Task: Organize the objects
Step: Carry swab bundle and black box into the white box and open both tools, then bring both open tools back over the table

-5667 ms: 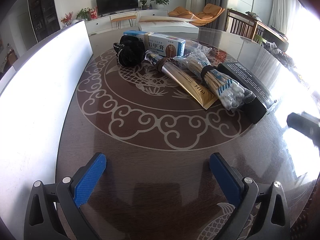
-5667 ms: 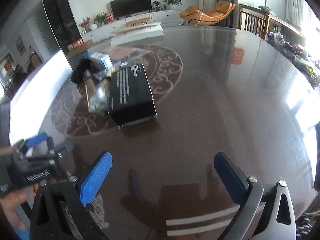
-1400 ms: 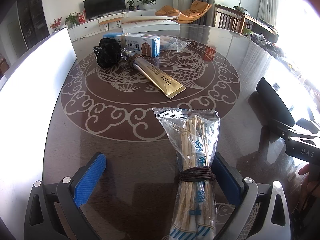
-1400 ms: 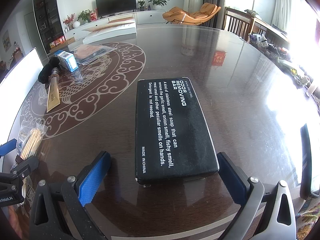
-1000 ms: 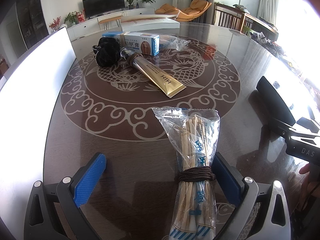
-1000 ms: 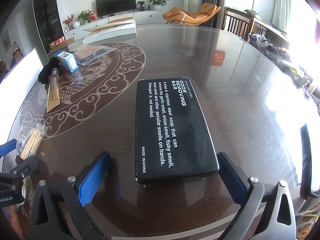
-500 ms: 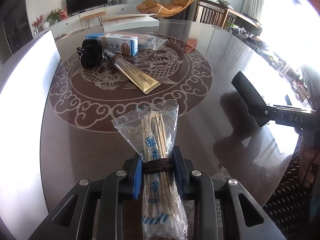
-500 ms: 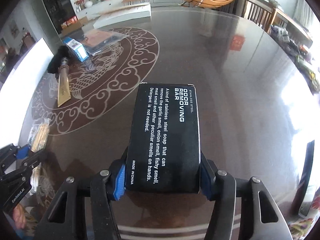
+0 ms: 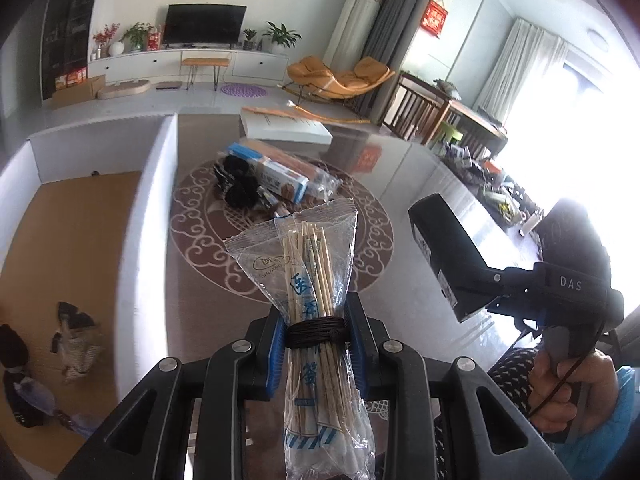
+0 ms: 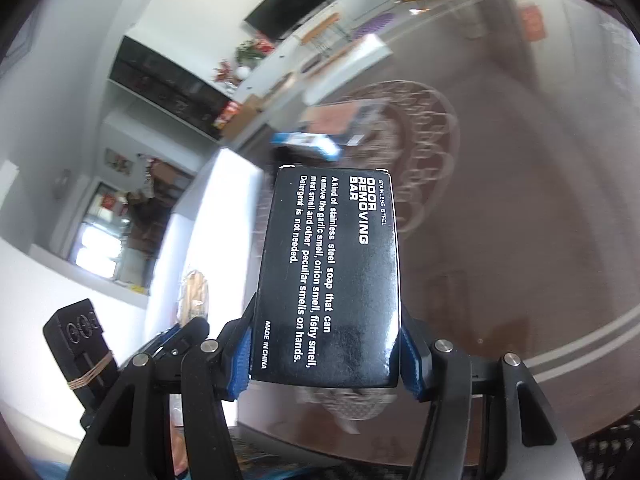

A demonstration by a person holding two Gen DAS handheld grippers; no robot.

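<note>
Gripping a bag of sticks (image 9: 316, 312) at its tied middle, the left gripper (image 9: 316, 332) holds it above the table (image 9: 208, 292); the right gripper (image 10: 326, 354), clamped on a black box (image 10: 332, 276), holds that aloft too.

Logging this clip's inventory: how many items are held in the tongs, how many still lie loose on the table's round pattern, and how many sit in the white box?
Held in tongs: 2, clear bag of wooden sticks, black odor-removing-bar carton.
On the table: at least 3, blue-and-white carton, black fuzzy bundle, clear flat packet.
In white cardboard box: about 3 small items, unclear.
Total: about 8.
</note>
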